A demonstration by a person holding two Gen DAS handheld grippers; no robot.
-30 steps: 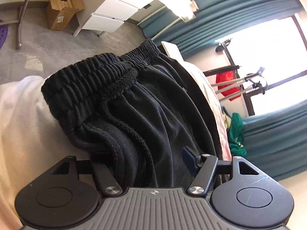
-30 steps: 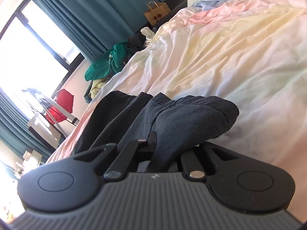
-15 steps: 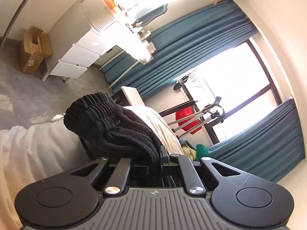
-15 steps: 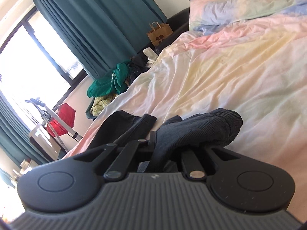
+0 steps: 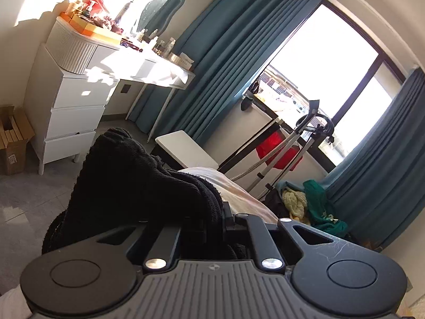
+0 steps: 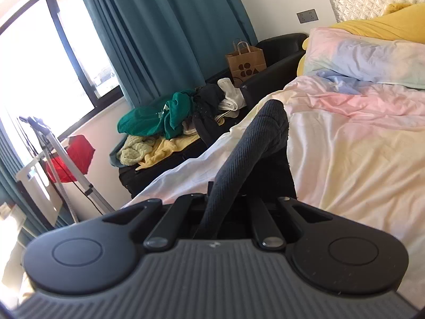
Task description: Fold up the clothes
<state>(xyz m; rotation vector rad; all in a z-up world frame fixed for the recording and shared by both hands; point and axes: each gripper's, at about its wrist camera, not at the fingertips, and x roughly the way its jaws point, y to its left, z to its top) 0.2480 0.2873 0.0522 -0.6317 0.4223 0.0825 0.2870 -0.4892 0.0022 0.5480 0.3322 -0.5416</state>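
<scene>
Two tongs — left tongs (image 5: 212,226), right tongs (image 6: 228,202) — pinch one dark garment (image 5: 138,180).

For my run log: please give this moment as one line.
left gripper: shut on black pants | right gripper: shut on black pants | pants lifted above bed

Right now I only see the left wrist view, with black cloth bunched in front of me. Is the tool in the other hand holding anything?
Observer: Yes. The right gripper has its jaws shut on a ribbed fold of the dark garment, which arches up from them.
Operator: What is around it?
Observer: A bed with a rumpled pastel cover.
Operator: Anything at the head of the bed?
Observer: A yellow pillow, behind a pastel one.
</scene>
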